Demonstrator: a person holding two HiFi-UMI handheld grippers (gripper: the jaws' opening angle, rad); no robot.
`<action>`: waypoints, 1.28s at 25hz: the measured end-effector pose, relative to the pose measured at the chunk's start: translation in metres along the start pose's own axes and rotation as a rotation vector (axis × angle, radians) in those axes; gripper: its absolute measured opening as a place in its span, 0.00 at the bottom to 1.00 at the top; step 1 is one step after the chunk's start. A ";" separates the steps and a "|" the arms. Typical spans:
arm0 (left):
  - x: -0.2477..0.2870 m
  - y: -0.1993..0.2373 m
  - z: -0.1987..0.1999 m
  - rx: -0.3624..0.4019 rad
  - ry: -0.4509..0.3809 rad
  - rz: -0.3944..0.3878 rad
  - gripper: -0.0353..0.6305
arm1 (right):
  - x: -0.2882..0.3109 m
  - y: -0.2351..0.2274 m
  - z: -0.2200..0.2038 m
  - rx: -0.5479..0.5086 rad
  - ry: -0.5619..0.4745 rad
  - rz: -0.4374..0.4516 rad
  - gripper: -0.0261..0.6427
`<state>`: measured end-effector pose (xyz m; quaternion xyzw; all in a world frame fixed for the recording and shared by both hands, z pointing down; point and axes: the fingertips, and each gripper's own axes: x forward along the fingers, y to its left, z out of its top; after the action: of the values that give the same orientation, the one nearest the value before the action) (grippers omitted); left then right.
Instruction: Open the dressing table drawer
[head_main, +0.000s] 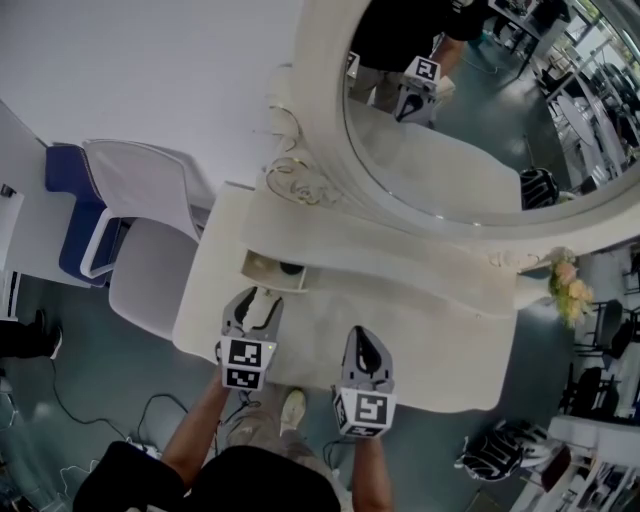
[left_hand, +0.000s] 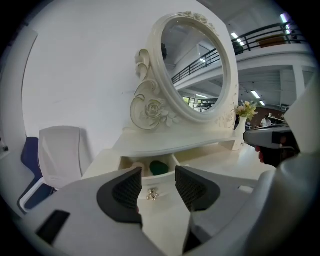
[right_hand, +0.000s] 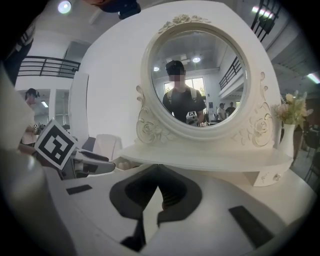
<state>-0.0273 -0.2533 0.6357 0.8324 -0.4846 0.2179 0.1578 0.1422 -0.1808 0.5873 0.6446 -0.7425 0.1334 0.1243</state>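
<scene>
Head view: open drawer (head_main: 268, 285) seemingly juts beyond shelf (head_main: 400, 250) edge.

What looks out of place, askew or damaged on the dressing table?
Nothing looks spilled, damaged or askew. The one thing out of line is the small left drawer, pulled out with a dark green item inside. The left gripper stands open, its pads clear of the drawer's knob.

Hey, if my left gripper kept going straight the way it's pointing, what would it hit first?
Most likely the small metal knob on the open drawer front. It sits centred between the left gripper and its open jaws, though how far ahead is unclear.
</scene>
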 end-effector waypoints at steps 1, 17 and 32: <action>-0.004 -0.002 0.007 0.006 -0.015 -0.003 0.37 | -0.003 -0.001 0.004 -0.003 -0.009 -0.003 0.04; -0.101 -0.054 0.109 0.073 -0.242 -0.045 0.30 | -0.073 -0.008 0.075 -0.041 -0.156 -0.027 0.04; -0.198 -0.094 0.125 0.101 -0.345 -0.017 0.16 | -0.149 0.013 0.101 -0.085 -0.253 0.005 0.04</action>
<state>-0.0052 -0.1215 0.4214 0.8683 -0.4858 0.0947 0.0323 0.1491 -0.0773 0.4395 0.6485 -0.7589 0.0197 0.0566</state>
